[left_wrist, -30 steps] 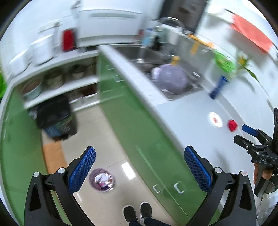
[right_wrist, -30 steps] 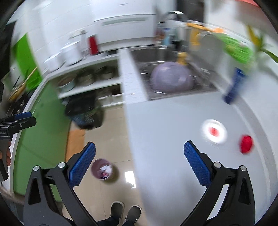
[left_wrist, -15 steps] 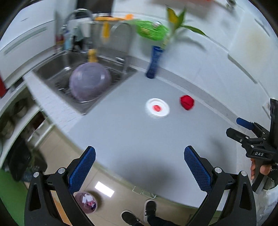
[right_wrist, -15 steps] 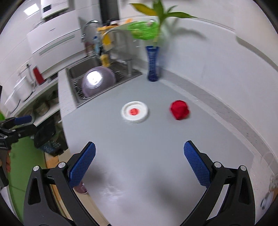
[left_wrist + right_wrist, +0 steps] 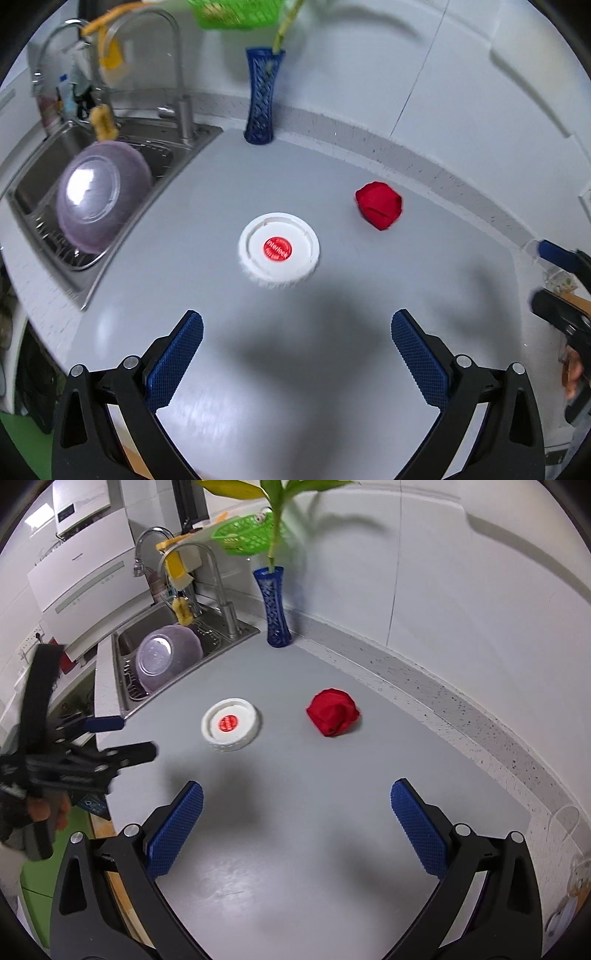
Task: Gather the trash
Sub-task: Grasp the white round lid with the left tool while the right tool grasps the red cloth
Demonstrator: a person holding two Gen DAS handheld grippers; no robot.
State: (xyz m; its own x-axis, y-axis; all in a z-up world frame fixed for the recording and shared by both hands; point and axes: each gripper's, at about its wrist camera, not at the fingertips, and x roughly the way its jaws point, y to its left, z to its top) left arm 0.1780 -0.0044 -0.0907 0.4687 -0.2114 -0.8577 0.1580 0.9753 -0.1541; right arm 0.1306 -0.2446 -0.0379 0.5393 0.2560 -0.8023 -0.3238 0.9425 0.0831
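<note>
A grey bench (image 5: pixel 332 830) carries a white lid (image 5: pixel 279 249) mid-surface and, to its right and slightly farther, a crumpled red wad (image 5: pixel 333 712). The left claw (image 5: pixel 297 354) and the right claw (image 5: pixel 295 829) hover near, both wide open and empty; the lid lies ahead of the left, the wad ahead of the right.

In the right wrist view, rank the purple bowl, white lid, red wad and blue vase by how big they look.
1. Purple bowl
2. Blue vase
3. White lid and red wad: too alike to rank
</note>
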